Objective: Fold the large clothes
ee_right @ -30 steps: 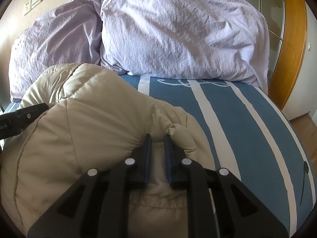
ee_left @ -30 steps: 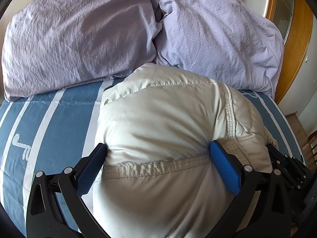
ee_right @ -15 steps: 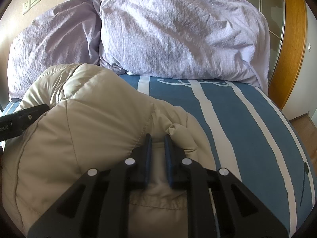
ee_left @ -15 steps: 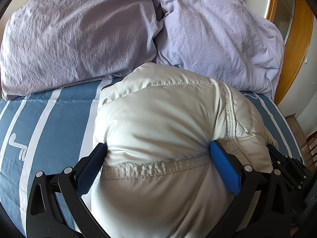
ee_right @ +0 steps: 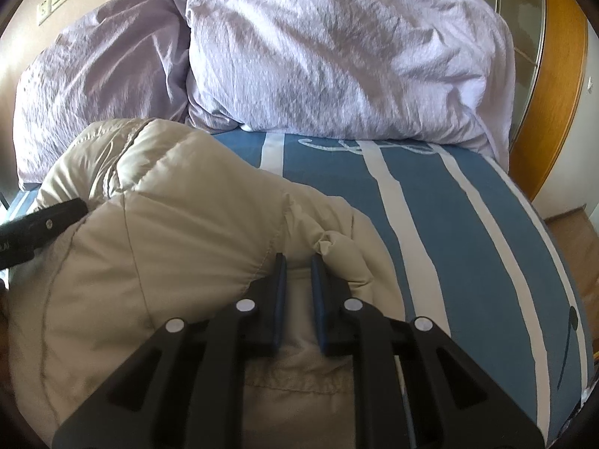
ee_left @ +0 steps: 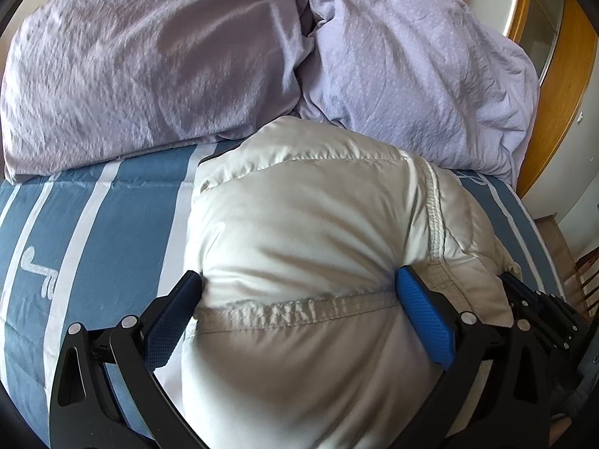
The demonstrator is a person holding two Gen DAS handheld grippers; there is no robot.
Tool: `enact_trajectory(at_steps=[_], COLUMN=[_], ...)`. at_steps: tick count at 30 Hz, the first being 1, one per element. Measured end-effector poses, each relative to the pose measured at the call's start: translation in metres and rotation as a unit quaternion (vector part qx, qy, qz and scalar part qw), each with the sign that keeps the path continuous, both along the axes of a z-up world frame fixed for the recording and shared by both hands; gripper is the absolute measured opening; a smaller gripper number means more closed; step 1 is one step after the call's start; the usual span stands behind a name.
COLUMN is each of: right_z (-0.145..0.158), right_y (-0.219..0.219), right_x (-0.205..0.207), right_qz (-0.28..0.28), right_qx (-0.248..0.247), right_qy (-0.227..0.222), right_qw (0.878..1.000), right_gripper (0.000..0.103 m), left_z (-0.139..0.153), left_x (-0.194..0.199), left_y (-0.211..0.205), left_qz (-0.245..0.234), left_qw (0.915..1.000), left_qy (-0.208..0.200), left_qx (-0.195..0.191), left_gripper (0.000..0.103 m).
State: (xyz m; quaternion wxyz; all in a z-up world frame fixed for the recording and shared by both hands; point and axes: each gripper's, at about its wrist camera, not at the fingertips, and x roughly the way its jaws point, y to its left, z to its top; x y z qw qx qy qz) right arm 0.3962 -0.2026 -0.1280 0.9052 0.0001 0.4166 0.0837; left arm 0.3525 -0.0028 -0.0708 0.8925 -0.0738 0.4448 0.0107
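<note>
A puffy cream quilted jacket (ee_left: 299, 217) lies bunched on the blue-and-white striped bed sheet (ee_left: 112, 224). My left gripper (ee_left: 298, 275) spans a thick fold of it, with both blue pads dug into the padding along a stitched seam. In the right wrist view the same jacket (ee_right: 179, 232) fills the lower left. My right gripper (ee_right: 298, 258) stands nearly closed there, pinching a thin fold of the fabric at the jacket's right edge. The left gripper's black finger (ee_right: 41, 224) shows at the left, and part of the right gripper (ee_left: 543, 310) shows in the left wrist view.
Two lilac pillows (ee_right: 337, 48) (ee_right: 101, 75) lean against the head of the bed, just behind the jacket. Bare striped sheet (ee_right: 449, 224) stretches to the right of it. A curved wooden frame (ee_right: 550, 93) and wooden floor (ee_right: 576, 232) lie beyond the bed's right edge.
Both grippers keep their hold on the jacket and stay where they were. The views have tilted only slightly.
</note>
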Motion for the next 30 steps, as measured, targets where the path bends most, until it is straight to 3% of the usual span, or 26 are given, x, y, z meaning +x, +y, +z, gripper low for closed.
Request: enact_trajectory(at_steps=[2, 4, 5, 6, 8, 12, 19, 25, 30], right_z=[0.005, 0.012, 0.017, 0.02, 0.026, 0.023, 0.004, -0.021, -0.037], right_y=[-0.005, -0.016, -0.024, -0.028, -0.038, -0.065, -0.077, -0.072, -0.068], right_x=[0.0, -0.001, -0.004, -0.006, -0.009, -0.01, 0.0, 0.013, 0.022], right_qz=[0.0, -0.004, -0.007, -0.01, -0.027, -0.02, 0.016, 0.04, 0.048], right_qx=[0.016, 0.04, 0.051, 0.054, 0.043, 0.09, 0.174, 0.248, 0.29], right_qy=[0.014, 0.025, 0.027, 0.026, 0.024, 0.066, 0.158, 0.234, 0.271], right_qw=[1.0, 0.999, 0.998, 0.998, 0.998, 0.994, 0.972, 0.939, 0.916], right_gripper=[0.018, 0.028, 0.042, 0.062, 0.079, 0.087, 0.098, 0.101, 0.101], left_z=[0.004, 0.008, 0.011, 0.014, 0.018, 0.023, 0.026, 0.027, 0.027], left_x=[-0.005, -0.011, -0.015, -0.019, -0.026, -0.034, -0.044, -0.049, -0.049], left_y=[0.006, 0.011, 0.013, 0.015, 0.018, 0.025, 0.028, 0.026, 0.029], left_qz=[0.003, 0.002, 0.0, -0.002, -0.006, -0.01, -0.008, -0.008, -0.01], left_qw=[0.9999, 0.9997, 0.9998, 0.9998, 0.9999, 0.9999, 0.9997, 0.9996, 0.9994], left_qy=[0.006, 0.012, 0.012, 0.01, 0.008, 0.011, 0.018, 0.022, 0.028], left_qx=[-0.012, -0.019, -0.018, -0.015, -0.007, -0.006, -0.011, -0.012, -0.018], left_gripper=[0.102, 0.102, 0.102, 0.102, 0.102, 0.102, 0.102, 0.102, 0.102])
